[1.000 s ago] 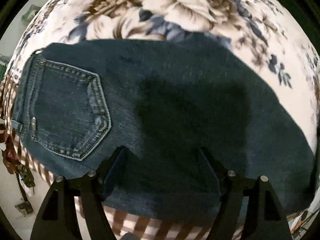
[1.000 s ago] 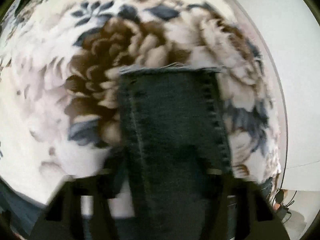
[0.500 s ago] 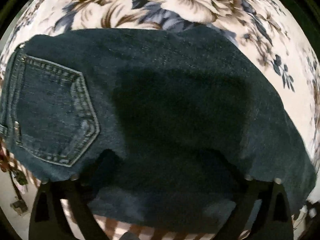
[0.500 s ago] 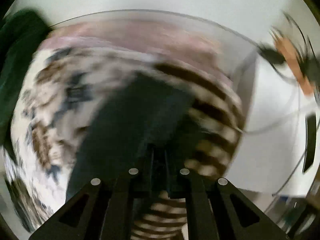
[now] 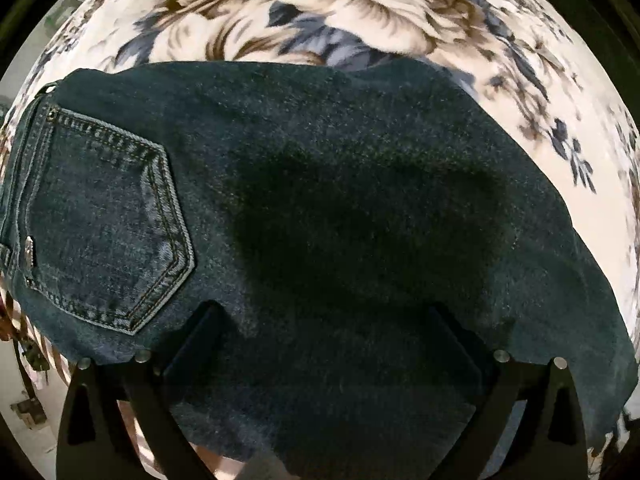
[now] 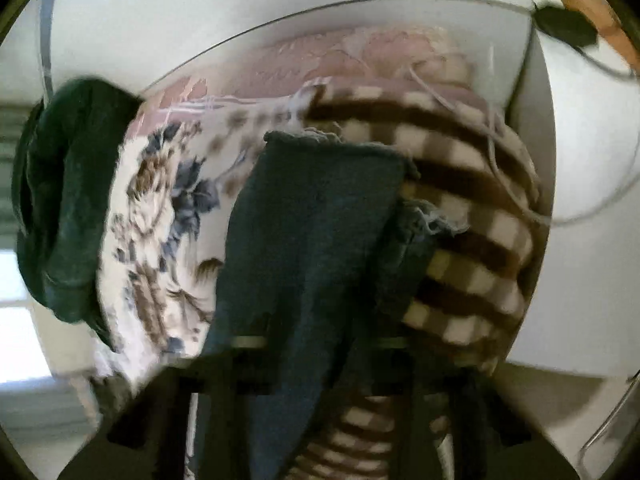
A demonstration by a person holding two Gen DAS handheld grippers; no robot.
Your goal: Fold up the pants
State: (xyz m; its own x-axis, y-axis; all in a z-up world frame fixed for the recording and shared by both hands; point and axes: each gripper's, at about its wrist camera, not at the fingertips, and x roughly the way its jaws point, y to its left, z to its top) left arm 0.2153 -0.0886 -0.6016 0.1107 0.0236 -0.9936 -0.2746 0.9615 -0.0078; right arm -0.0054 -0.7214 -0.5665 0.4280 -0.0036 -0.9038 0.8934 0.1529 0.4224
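Note:
Dark blue jeans lie flat on a floral blanket, with a back pocket at the left. My left gripper is open just above the denim near its front edge, fingers wide apart. In the right wrist view the jeans' leg end with a frayed hem lies in front of my right gripper. The view is blurred; the fingers are dark shapes under the cloth, and I cannot tell how they stand.
A brown-and-white checked blanket lies to the right of the leg end, with a white cord over it. A dark green cloth is bunched at the left. Pink bedding and a white wall lie beyond.
My left gripper dipped toward the jeans and has come back a little. My right gripper swung from over the leg to a low view along it, and the leg end now lies at the checked blanket.

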